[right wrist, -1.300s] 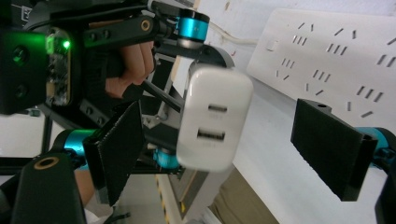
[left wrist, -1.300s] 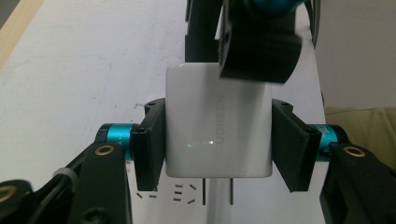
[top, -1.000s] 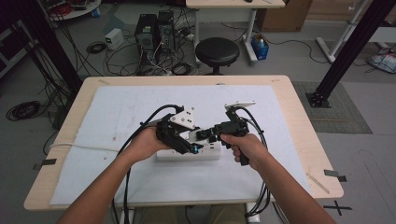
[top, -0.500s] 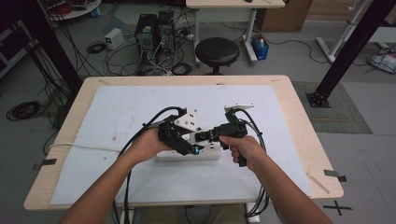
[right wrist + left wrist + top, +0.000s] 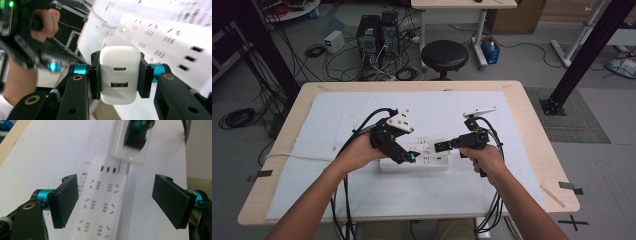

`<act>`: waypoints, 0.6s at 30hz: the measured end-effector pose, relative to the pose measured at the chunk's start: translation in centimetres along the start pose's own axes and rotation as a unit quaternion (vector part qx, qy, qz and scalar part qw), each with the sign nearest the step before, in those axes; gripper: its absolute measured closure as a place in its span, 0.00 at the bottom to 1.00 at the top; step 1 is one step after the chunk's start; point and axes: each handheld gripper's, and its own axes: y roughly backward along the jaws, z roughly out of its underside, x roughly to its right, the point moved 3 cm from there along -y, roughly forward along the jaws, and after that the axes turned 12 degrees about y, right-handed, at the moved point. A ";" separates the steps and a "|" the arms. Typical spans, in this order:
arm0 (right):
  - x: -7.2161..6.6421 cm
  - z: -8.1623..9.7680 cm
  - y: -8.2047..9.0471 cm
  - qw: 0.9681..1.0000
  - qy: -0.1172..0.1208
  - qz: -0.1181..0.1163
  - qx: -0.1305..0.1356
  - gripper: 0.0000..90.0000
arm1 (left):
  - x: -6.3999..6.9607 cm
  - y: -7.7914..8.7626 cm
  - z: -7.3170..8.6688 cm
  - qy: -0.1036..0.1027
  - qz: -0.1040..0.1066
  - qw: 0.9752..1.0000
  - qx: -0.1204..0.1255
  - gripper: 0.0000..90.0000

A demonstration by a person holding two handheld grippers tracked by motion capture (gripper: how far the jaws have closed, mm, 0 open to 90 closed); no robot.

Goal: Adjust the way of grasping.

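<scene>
Since the earlier frames, both hands have drawn apart: left gripper (image 5: 408, 156) has swung toward 9 o'clock and its jaws have just been opening, with nothing pressed between the pads, while right gripper (image 5: 439, 146) has pulled toward 3 o'clock and its jaws have just been closing onto the charger (image 5: 119, 73). Left gripper view: the pads stand wide, one at either side of the strip (image 5: 100, 202) without touching it; the charger (image 5: 130, 142) appears blurred at 12 o'clock, seemingly clear of the sockets. Right gripper view: both pads clamp the flat sides of the white charger, port face toward the camera, with the strip (image 5: 170, 42) beyond at 2 o'clock and the other hand (image 5: 46, 23) at 10 o'clock. High view: the strip (image 5: 414, 162) lies on the mat (image 5: 362, 110) near table (image 5: 532, 120) centre. Judged handling: the charger is a light, rigid, glossy block, likely to slip or twist; the flat opposing sides, as now taken, suit it best. The strip is stiff, light, and apt to slide unless steadied
</scene>
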 end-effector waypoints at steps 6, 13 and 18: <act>-0.3 0.3 1.7 0.993 0.087 0.074 -0.033 0.69 | -1.4 1.5 2.0 0.043 0.000 0.998 -0.051 0.24; -0.5 0.7 3.5 0.968 0.161 0.166 -0.098 0.69 | -3.4 3.9 3.8 0.092 -0.035 0.990 -0.099 0.24; -0.5 1.2 4.7 0.952 0.190 0.206 -0.122 0.69 | -4.5 5.4 4.9 0.099 -0.070 0.985 -0.122 0.24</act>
